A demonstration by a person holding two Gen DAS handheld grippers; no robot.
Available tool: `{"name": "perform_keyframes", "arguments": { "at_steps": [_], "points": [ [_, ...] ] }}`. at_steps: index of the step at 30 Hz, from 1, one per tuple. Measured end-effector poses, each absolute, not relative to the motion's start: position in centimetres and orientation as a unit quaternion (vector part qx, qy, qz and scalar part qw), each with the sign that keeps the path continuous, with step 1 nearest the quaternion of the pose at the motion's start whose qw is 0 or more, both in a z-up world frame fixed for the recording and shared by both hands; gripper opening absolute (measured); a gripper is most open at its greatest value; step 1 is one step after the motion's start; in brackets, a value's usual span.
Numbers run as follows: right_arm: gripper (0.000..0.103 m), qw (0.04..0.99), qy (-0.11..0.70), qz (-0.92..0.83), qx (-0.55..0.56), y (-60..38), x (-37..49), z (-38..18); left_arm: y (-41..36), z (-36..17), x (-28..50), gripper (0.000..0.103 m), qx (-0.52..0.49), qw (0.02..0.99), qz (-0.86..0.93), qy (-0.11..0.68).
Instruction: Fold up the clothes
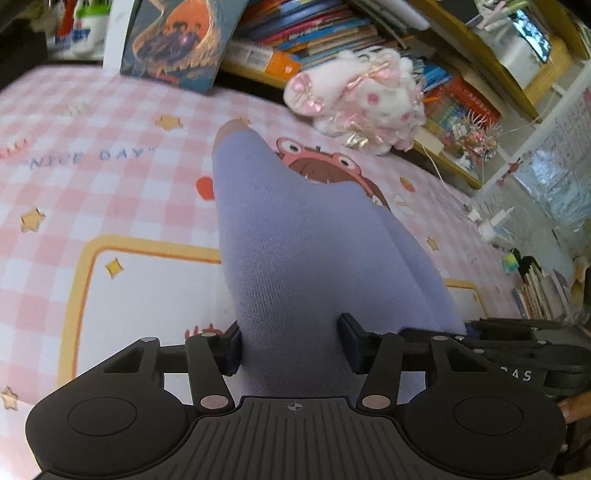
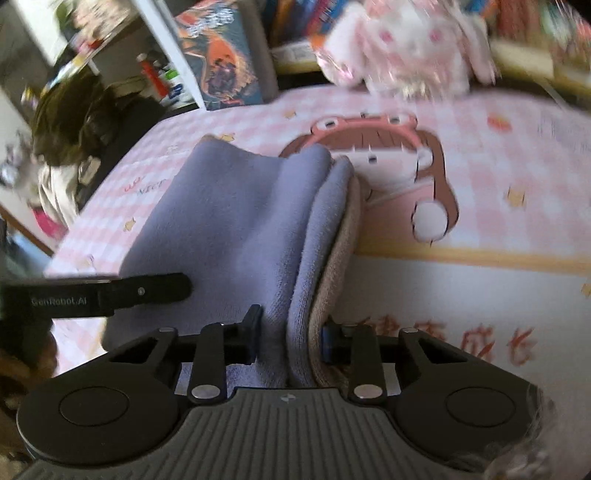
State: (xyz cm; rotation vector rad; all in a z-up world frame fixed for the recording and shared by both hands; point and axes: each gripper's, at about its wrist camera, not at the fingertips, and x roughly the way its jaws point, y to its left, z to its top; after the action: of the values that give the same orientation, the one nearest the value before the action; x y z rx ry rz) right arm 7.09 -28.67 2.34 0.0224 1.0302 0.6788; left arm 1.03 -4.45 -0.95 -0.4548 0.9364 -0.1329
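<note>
Your left gripper [image 1: 290, 345] sits w/ its jaws about half apart, and the lilac garment [image 1: 280, 236] bunches up thick between them; both pads touch the cloth, so it looks clamped. The garment runs away from the gripper as a long knit strip, w/ a beige lining peeking out at the far tip, and lies over the pink checked mat [image 1: 92, 184] w/ the cartoon print.

Your right gripper [image 2: 291, 339] has its jaws narrower, pinching a folded edge of the same garment [image 2: 229, 229]: lilac outside, beige fleecy lining on the right side of the fold. The left gripper's finger [image 2: 144, 291] shows at the left of that view, resting on the cloth.

At the far edge of the mat there's a pink-white plush toy [image 1: 362, 99], a picture book [image 1: 177, 40] standing up, and shelves of books [image 1: 314, 33] behind. Right wrist view is blurred.
</note>
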Motion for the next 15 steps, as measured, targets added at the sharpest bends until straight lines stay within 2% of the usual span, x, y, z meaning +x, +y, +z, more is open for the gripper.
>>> {"name": "perform_keyframes", "arguments": {
  "at_steps": [2,4,5,9,13,15],
  "points": [
    [0.030,0.813,0.489,0.315,0.008,-28.8,7.3,2.1,-3.7,-1.8,1.2,0.055,-0.248,0.852,-0.064,0.456],
    [0.035,0.805,0.505,0.312,0.030,-29.3,7.9,1.5,-3.0,-2.4,1.3,0.060,-0.274,0.841,-0.065,0.462],
    [0.041,0.800,0.512,0.310,0.040,-29.5,8.1,1.2,-2.8,-2.7,1.4,0.061,-0.282,0.838,-0.066,0.463],
    [0.049,0.784,0.535,0.305,0.077,-30.2,9.0,0.2,-3.1,-3.2,1.7,0.063,-0.290,0.835,-0.070,0.463],
    [0.049,0.774,0.543,0.308,0.104,-30.5,9.4,-0.4,-3.4,-3.0,1.7,0.061,-0.283,0.839,-0.065,0.460],
    [0.039,0.773,0.541,0.314,0.107,-30.4,9.4,-0.4,-3.6,-2.8,1.6,0.057,-0.278,0.842,-0.059,0.458]
  ]
}}
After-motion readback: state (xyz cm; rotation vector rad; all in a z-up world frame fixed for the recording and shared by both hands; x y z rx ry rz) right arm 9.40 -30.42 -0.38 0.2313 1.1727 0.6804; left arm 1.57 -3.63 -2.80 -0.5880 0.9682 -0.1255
